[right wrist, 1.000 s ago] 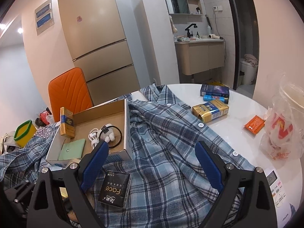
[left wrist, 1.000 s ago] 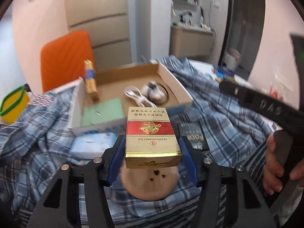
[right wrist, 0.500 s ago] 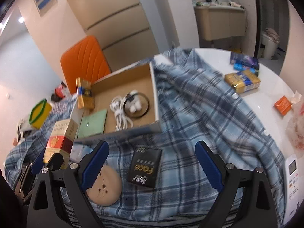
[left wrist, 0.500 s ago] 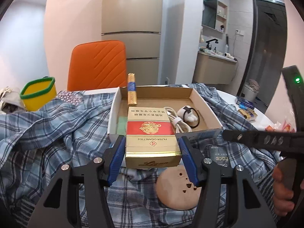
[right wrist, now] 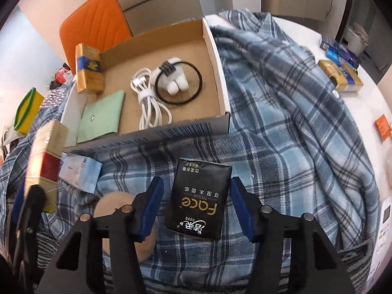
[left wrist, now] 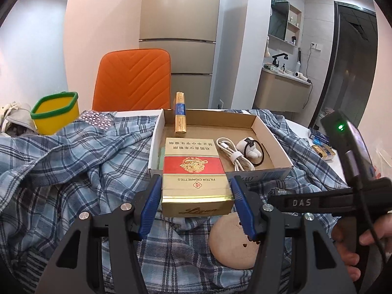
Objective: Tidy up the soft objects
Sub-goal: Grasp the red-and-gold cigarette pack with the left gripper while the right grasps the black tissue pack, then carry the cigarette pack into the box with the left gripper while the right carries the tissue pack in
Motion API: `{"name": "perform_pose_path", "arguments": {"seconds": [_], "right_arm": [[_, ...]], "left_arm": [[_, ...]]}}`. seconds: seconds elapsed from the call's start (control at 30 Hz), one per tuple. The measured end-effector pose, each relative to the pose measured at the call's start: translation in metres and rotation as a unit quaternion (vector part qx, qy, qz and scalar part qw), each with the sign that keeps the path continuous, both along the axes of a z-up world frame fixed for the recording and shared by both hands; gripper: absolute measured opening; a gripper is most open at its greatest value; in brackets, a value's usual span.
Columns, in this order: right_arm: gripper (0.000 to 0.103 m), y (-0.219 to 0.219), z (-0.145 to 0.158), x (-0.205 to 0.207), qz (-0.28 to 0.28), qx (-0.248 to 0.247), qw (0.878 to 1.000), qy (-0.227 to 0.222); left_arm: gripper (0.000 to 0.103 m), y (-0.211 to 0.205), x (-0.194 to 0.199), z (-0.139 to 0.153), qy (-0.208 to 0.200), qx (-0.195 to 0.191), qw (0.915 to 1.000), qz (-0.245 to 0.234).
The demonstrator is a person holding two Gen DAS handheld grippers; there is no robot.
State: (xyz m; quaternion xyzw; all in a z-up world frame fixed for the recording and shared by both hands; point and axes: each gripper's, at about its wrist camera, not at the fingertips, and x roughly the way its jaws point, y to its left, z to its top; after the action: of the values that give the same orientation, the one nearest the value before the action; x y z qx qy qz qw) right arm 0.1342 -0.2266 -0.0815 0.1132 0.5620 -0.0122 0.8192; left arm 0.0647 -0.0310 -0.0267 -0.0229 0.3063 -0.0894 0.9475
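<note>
Nearest in the right wrist view, the right gripper [right wrist: 194, 204] is spread wide with its blue pads on either side of a black tissue pack [right wrist: 199, 197] that lies flat on the plaid shirt [right wrist: 281, 122]; neither pad seems to touch it yet. The pack looks light and squashy, a soft film wrap over paper, so it should give under pressure and could slip if pinched at a corner; taking it across its two long edges near the middle seems the safest hold, and the cloth beneath may bunch up with it. Beside it sits a round tan pad [left wrist: 232, 242], partly under the fingers. In the left wrist view the left gripper [left wrist: 196, 203] is pinching a red and gold cigarette pack [left wrist: 196, 176] by its side faces near the bottom end, held above the shirt; this is a stiff, light carton that holds its shape, though hard squeezing would dent it. A little further left lies a pale blue packet [right wrist: 79, 171], also soft-looking. Beyond these is the open cardboard box [right wrist: 215, 56], holding a green pouch [right wrist: 101, 118], a coiled white cable [right wrist: 149, 103], a hair tie with a white plush bit [right wrist: 175, 80] and a gold pack [right wrist: 88, 69] standing in the corner. Further back are a yellow tub [left wrist: 55, 112], an orange chair [left wrist: 133, 78], and more packs on the white table [right wrist: 362, 98].
</note>
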Motion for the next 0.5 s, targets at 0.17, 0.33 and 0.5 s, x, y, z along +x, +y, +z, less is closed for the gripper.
{"name": "perform_pose_path", "arguments": {"seconds": [0.17, 0.33, 0.5], "right_arm": [[0.051, 0.003, -0.003, -0.001, 0.003, -0.015, 1.0, 0.002], [0.049, 0.004, 0.003, -0.011, 0.021, -0.032, 0.999, -0.015], [0.049, 0.0, 0.015, -0.023, 0.034, -0.029, 0.998, -0.035]], "left_arm": [[0.056, 0.0, -0.002, 0.001, -0.003, 0.003, 1.0, 0.001], [0.056, 0.001, -0.008, 0.007, -0.001, 0.0, 1.0, -0.001], [0.056, 0.0, -0.017, 0.015, -0.011, 0.019, 0.9997, 0.008]]}}
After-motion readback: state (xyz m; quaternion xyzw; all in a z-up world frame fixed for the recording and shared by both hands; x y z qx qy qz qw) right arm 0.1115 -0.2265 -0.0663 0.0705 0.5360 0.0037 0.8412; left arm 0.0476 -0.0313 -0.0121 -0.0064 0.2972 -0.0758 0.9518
